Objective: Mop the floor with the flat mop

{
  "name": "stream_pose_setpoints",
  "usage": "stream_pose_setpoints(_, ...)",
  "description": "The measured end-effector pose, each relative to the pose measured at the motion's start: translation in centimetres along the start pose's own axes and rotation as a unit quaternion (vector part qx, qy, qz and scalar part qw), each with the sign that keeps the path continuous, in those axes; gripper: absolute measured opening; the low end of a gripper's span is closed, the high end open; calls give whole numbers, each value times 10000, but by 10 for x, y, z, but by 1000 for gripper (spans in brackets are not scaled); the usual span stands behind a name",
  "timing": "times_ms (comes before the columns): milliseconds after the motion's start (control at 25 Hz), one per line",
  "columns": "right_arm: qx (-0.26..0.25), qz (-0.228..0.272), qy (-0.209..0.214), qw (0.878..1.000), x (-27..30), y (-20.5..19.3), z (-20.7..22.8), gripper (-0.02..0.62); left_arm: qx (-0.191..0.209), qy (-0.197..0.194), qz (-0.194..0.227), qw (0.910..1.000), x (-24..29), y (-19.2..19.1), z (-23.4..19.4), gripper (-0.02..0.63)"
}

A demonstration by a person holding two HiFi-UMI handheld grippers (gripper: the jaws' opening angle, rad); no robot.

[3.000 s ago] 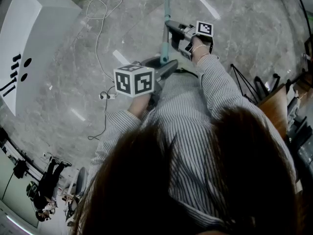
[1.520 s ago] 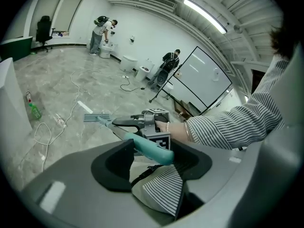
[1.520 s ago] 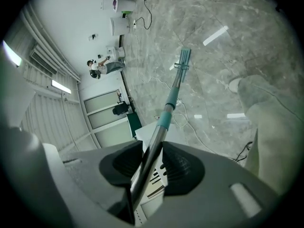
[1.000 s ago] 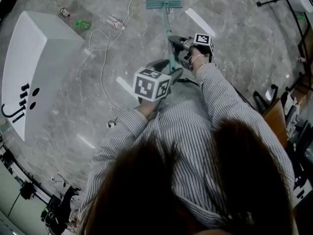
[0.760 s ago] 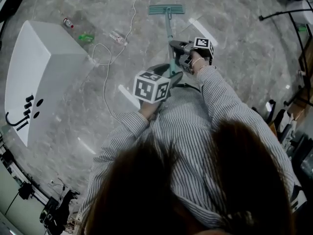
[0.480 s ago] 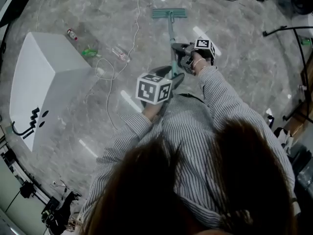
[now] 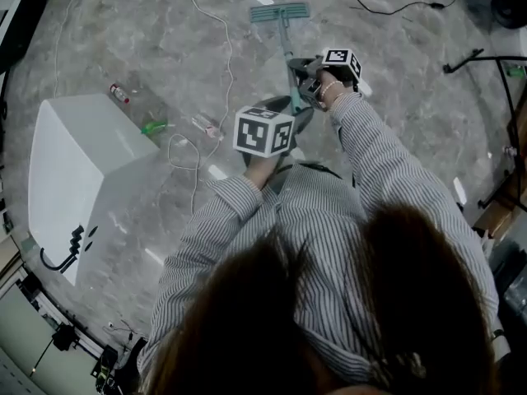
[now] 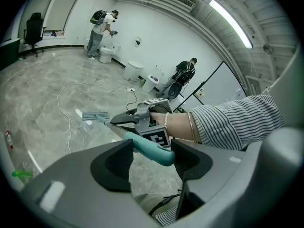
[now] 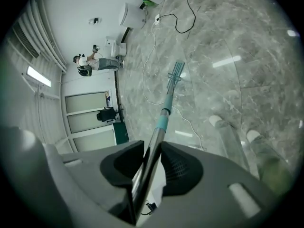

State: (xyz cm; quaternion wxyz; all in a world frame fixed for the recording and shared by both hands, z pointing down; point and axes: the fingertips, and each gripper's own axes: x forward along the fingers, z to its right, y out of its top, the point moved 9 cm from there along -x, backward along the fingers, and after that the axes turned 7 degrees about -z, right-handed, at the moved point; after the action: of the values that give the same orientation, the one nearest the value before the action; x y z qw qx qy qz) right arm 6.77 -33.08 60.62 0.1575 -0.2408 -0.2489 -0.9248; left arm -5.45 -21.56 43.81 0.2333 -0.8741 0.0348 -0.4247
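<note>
Mopping stroke in hand. The left claw [image 8: 152,152] grips the teal handle end [image 8: 145,145]; the right claw [image 9: 151,161] clamps the metal shaft [image 9: 156,137]. The mop head [image 7: 280,12] lies flat on the floor [image 7: 395,72] ahead. Next: sweep it across, kept flat.

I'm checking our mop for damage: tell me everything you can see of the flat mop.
The flat mop has a rectangular teal head lying on the grey marbled floor, a silvery metal pole with a teal collar, and a teal grip at the top. The pole slants up from the head. The right gripper clamps the pole; the left gripper holds the grip end.
</note>
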Motion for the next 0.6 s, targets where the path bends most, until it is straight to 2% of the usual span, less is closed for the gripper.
stream_pose_setpoints(320,118,90,-25,9999,58,99,-92,112,98,-147,-123,9998,1,125,-93,254)
stream_pose_setpoints(440,217,184,90,9996,74,118,-114,112,210,-176,-198,9994,2,151,-117,255)
stream_pose_setpoints(600,384,260,258,9986,87,134,-119,112,289,-184,-268,9991,4,167,-133,253)
